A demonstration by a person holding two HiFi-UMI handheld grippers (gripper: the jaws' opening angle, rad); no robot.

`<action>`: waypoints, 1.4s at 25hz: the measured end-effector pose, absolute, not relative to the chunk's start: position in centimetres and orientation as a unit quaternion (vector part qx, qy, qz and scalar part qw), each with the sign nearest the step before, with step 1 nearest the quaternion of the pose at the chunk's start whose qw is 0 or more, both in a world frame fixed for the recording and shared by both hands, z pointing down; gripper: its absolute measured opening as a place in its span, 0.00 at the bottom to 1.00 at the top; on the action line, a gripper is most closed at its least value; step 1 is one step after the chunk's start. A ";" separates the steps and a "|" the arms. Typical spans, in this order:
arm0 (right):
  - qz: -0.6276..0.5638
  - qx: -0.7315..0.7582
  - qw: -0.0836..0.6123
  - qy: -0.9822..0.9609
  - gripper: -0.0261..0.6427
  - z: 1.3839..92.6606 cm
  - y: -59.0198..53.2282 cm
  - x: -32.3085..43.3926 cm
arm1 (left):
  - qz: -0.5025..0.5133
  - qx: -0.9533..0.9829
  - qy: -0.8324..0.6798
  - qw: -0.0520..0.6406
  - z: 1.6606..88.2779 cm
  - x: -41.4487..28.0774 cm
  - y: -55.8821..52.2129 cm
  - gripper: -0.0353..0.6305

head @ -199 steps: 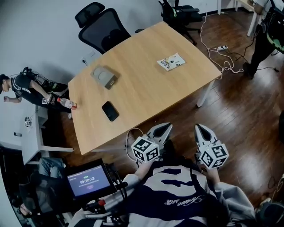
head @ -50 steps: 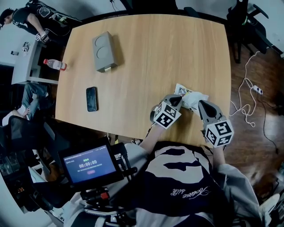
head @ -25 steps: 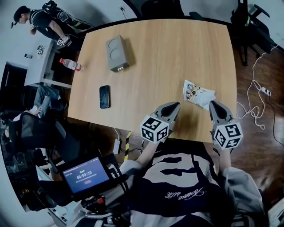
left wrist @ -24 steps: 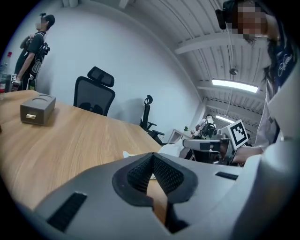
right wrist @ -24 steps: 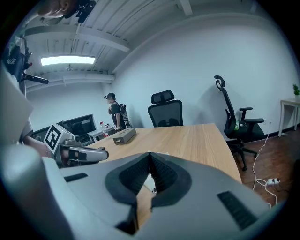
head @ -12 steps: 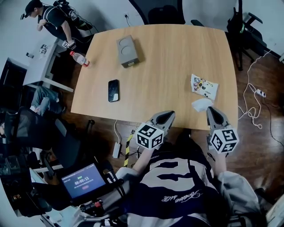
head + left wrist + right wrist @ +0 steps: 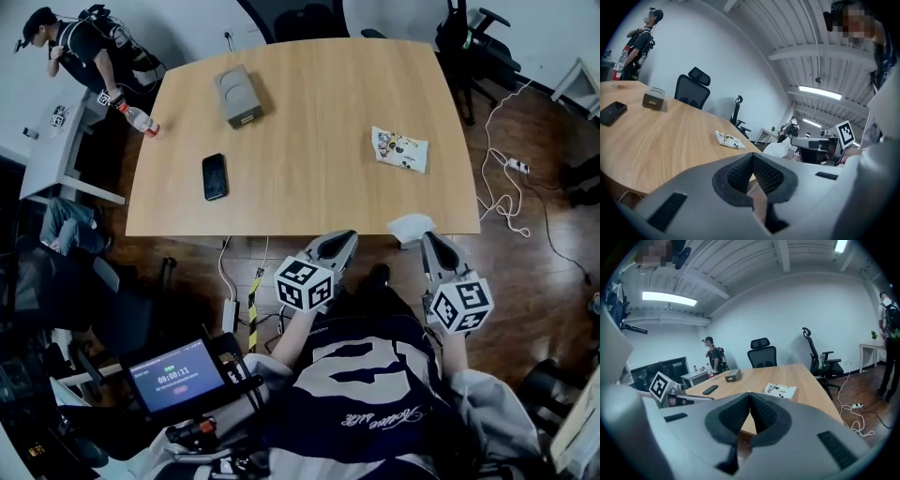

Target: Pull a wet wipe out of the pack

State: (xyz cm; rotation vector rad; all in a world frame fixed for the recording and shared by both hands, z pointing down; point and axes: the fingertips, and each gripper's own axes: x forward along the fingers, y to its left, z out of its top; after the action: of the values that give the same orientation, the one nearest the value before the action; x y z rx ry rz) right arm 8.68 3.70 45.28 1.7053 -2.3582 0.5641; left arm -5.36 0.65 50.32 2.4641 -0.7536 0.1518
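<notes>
Pinching a wet wipe [image 7: 411, 228], the right tongs [image 7: 427, 240] hover off the table [image 7: 309, 122]; left tongs [image 7: 340, 240] closed, empty.

You hold two grippers: one left gripper [image 7: 342, 236] and one right gripper [image 7: 428, 239]. There is one wooden tabletop [image 7: 309, 122], and three things lie on it: one wet wipe pack [image 7: 399, 149], one phone [image 7: 215, 176] and one grey box [image 7: 236, 96]. Count one loose wet wipe [image 7: 411, 228], one bottle [image 7: 138, 119], one timer screen [image 7: 175, 375] and one power strip [image 7: 517, 165] on the floor. Two office chairs [image 7: 761, 352] stand at the far side. Two other people are around: one [image 7: 80, 42] by the bottle, one [image 7: 890, 333] at the room's edge.
</notes>
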 end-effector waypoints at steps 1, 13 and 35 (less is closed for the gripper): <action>0.189 0.574 0.088 -0.792 0.04 45.2 4.6 9.0 | 0.057 0.919 -0.277 0.276 50.3 -4.8 1.4 0.06; 0.160 0.529 0.066 -0.831 0.04 42.9 10.6 13.7 | 0.032 0.906 -0.330 0.261 47.6 0.8 7.8 0.06; 0.157 0.471 0.071 -0.865 0.04 43.9 19.8 15.0 | 0.046 0.886 -0.369 0.277 47.6 3.1 19.7 0.06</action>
State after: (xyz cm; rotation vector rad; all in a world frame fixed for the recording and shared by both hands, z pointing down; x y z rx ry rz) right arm 14.97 19.80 43.86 1.4172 -2.6012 0.4710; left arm 3.12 19.74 47.64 2.3794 -0.9901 0.1240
